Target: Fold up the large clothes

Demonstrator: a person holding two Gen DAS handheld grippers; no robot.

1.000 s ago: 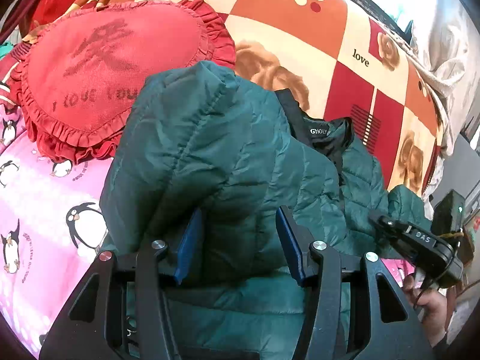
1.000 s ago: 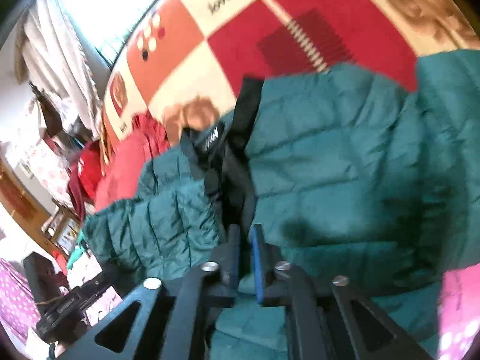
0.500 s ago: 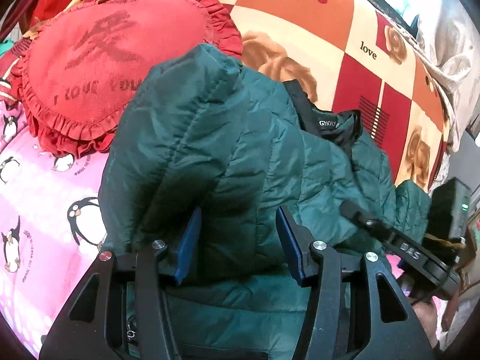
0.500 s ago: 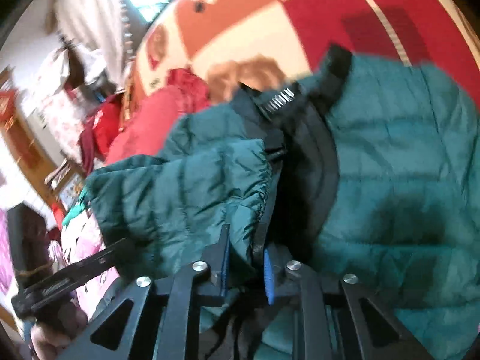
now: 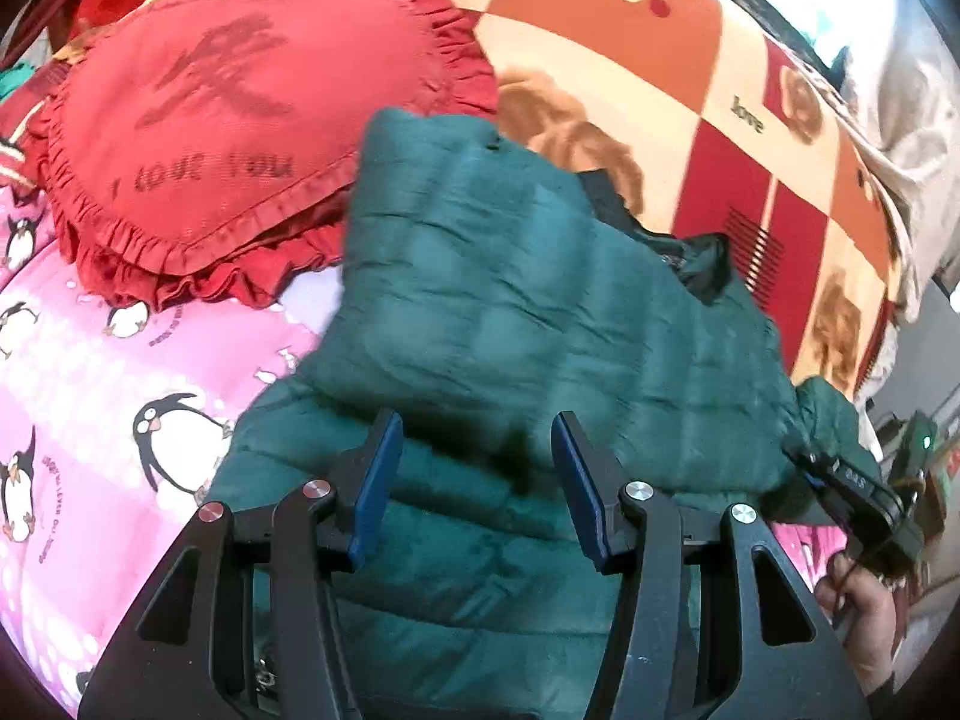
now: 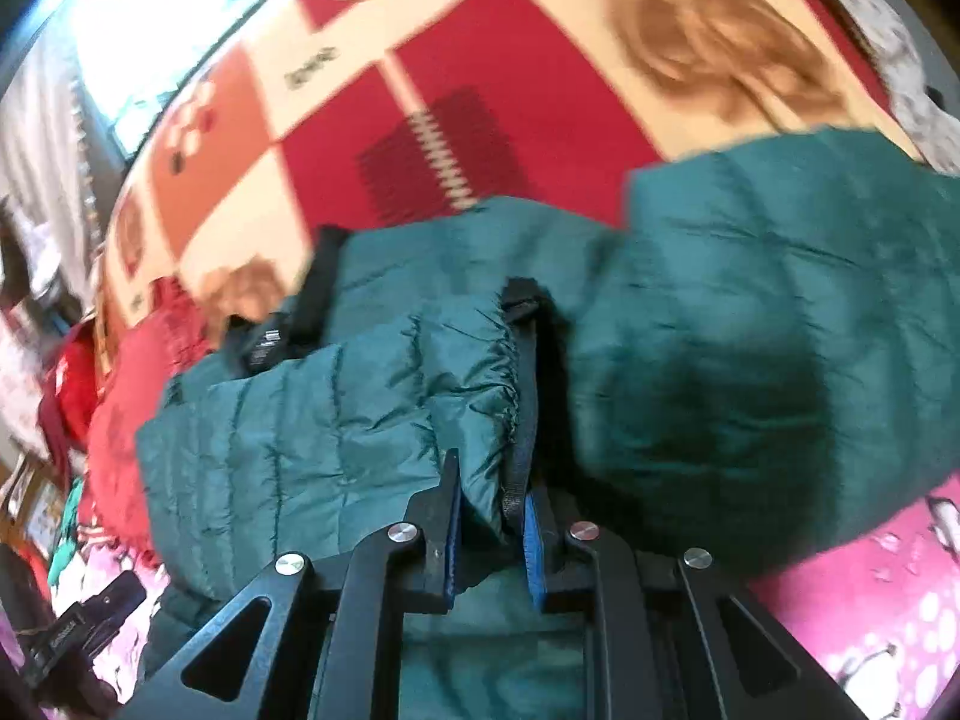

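A dark green quilted puffer jacket [image 5: 540, 312] lies bunched on the bed, with its black collar [image 5: 690, 240] at the far side. My left gripper [image 5: 474, 468] is open just above the jacket's near part, with nothing between its blue pads. In the right wrist view my right gripper [image 6: 489, 534] is shut on the jacket's gathered edge [image 6: 480, 396], next to a black strap [image 6: 522, 420]. A folded green sleeve [image 6: 768, 360] lies to the right of it. The right gripper also shows in the left wrist view [image 5: 852, 492], at the jacket's right end.
A red heart-shaped frilled cushion [image 5: 240, 138] lies left of the jacket. A pink penguin-print sheet [image 5: 108, 396] covers the near bed. A red, orange and cream patterned blanket [image 5: 690, 78] lies behind. Room clutter [image 6: 42, 360] stands at the left of the right wrist view.
The raised left part of the jacket has dropped flat and left my open left gripper. My right gripper has carried the gathered edge over the jacket, its jaws now slightly wider.
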